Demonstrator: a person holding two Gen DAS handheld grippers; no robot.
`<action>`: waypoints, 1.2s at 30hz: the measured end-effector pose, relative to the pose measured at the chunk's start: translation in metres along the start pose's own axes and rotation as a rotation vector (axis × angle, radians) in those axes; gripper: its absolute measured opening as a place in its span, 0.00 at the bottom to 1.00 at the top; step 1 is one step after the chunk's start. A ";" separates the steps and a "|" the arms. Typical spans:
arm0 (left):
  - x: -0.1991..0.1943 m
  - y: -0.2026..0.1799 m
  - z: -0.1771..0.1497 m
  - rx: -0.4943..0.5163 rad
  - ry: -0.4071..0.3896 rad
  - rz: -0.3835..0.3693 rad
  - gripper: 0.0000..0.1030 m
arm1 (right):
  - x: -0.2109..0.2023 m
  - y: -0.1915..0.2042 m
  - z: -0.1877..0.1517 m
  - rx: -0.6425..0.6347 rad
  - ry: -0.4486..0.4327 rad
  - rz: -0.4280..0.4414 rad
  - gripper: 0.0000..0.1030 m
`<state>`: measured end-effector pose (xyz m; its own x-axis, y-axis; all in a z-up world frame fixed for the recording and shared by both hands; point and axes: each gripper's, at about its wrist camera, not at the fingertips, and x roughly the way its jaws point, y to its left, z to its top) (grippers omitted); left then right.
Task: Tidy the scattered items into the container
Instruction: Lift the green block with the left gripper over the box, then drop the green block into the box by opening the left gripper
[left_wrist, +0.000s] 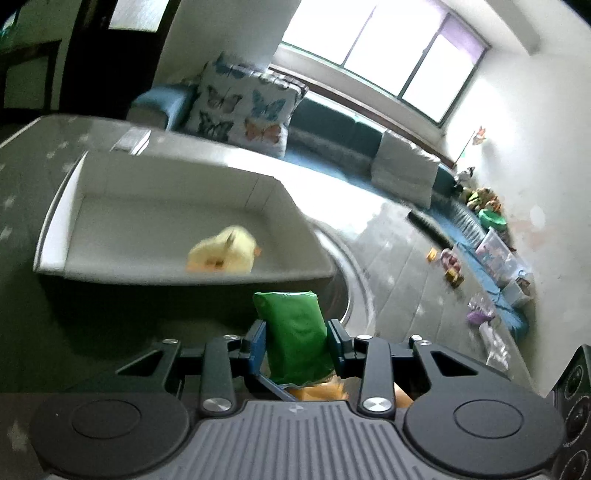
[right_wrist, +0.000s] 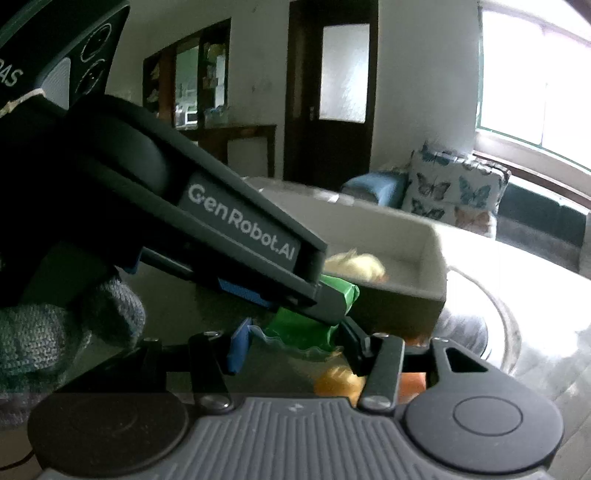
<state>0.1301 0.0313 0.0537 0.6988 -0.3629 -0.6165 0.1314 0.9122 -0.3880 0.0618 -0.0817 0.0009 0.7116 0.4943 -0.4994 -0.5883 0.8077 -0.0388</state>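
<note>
Left wrist view shows the left gripper (left_wrist: 297, 341) with its fingers pinching a green packet (left_wrist: 295, 332), held just short of the white container (left_wrist: 55, 221), where a yellow plush toy (left_wrist: 223, 251) already lies. The right gripper (right_wrist: 295, 341) has its fingers spread around the packet's lower end. Carry it clear over the near wall before letting go, I'd judge.
</note>
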 end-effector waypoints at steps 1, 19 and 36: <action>0.003 -0.002 0.005 0.005 -0.007 -0.003 0.37 | 0.002 -0.004 0.004 -0.002 -0.009 -0.008 0.50; 0.094 0.012 0.071 -0.027 0.033 -0.057 0.36 | 0.079 -0.082 0.041 0.052 0.030 -0.063 0.50; 0.077 0.017 0.058 -0.028 0.013 -0.061 0.36 | 0.068 -0.096 0.041 0.082 0.030 -0.069 0.63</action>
<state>0.2270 0.0298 0.0391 0.6811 -0.4198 -0.5999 0.1533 0.8829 -0.4438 0.1822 -0.1122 0.0059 0.7369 0.4275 -0.5237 -0.5039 0.8638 -0.0039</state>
